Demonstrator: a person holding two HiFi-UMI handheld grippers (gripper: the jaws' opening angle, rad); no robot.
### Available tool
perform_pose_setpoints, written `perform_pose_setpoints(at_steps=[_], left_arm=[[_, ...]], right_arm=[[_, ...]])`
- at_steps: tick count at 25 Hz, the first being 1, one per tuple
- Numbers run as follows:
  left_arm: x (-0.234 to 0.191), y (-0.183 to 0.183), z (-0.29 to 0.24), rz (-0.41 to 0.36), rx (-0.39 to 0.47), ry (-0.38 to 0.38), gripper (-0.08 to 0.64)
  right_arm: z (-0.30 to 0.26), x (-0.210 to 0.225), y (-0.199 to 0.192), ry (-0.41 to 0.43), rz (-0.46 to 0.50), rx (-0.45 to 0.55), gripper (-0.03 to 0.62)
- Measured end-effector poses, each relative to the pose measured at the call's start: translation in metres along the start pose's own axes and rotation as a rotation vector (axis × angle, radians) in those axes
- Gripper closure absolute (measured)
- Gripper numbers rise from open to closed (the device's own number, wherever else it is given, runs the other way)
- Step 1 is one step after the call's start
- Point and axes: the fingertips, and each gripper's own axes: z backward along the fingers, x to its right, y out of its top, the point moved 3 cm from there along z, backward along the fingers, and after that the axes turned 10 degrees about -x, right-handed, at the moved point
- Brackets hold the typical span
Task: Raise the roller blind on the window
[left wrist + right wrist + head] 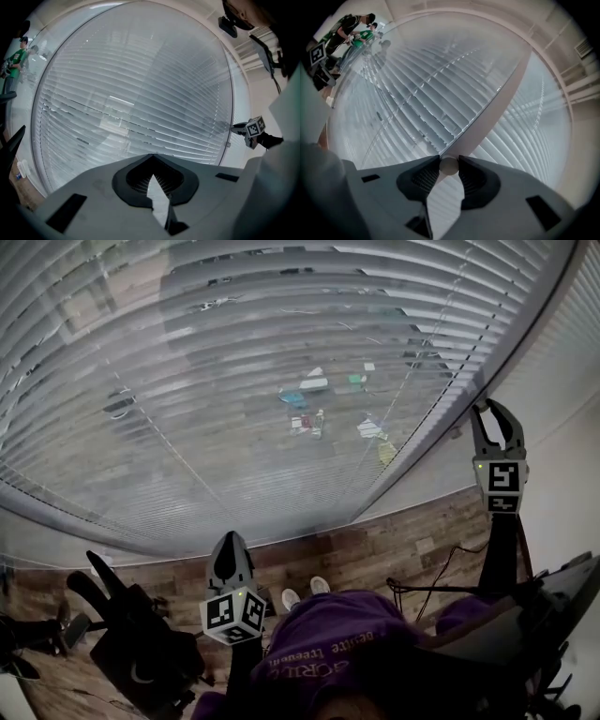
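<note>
The blind [281, 381] hangs fully lowered over the window, and its slats reach the lower edge of the glazing. The right gripper [492, 411] is raised at the blind's right edge, beside the pale frame post [501, 103]. Its jaws are clamped on a small round pale fitting [449, 166]. This is probably the end of the blind's control wand or cord pull, but which of the two cannot be told. The left gripper [232, 545] hangs lower, in front of the middle of the blind. Its jaws are together with nothing between them, and it touches nothing.

For a good result, the operator should seat the fitting squarely between the ribbed pads. It should be worked along its own line, not sideways, with steady force so that the slats gather evenly. The free gripper belongs clear of the slats, which look thin and likely to bend.

No container appears in any view.
</note>
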Motion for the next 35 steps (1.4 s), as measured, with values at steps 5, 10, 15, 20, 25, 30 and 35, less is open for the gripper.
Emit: perform_pose_setpoints(at_steps=[5, 10, 15, 20, 25, 30, 35], left_arm=[[-0.001, 0.001, -0.002, 0.005, 0.001, -0.006, 0.558], [-0.001, 0.003, -0.004, -0.004, 0.002, -0.010, 0.558], [-0.001, 0.003, -0.005, -0.003, 0.000, -0.009, 0.558], [0.000, 0.002, -0.004, -0.002, -0.003, -0.015, 0.558], [-0.003, 0.001, -0.001, 0.000, -0.005, -0.009, 0.558], [-0.004, 0.000, -0.001, 0.002, -0.004, -0.005, 0.558], [-0.004, 0.000, -0.001, 0.001, -0.002, -0.006, 0.558]], right_arm=[[-0.001, 0.002, -0.001, 0.025, -0.112, -0.009, 0.466], [-0.001, 0.004, -0.006, 0.044, -0.195, -0.020, 0.466], [-0.003, 0.005, -0.005, 0.066, -0.270, -0.006, 0.466], [-0.003, 0.006, -0.008, 0.093, -0.375, 0.000, 0.466], [-0.002, 0.008, -0.009, 0.110, -0.445, 0.007, 0.466], [-0.003, 0.008, -0.011, 0.114, -0.470, 0.008, 0.466], [-0.004, 0.008, -0.011, 0.123, -0.510, 0.008, 0.466]])
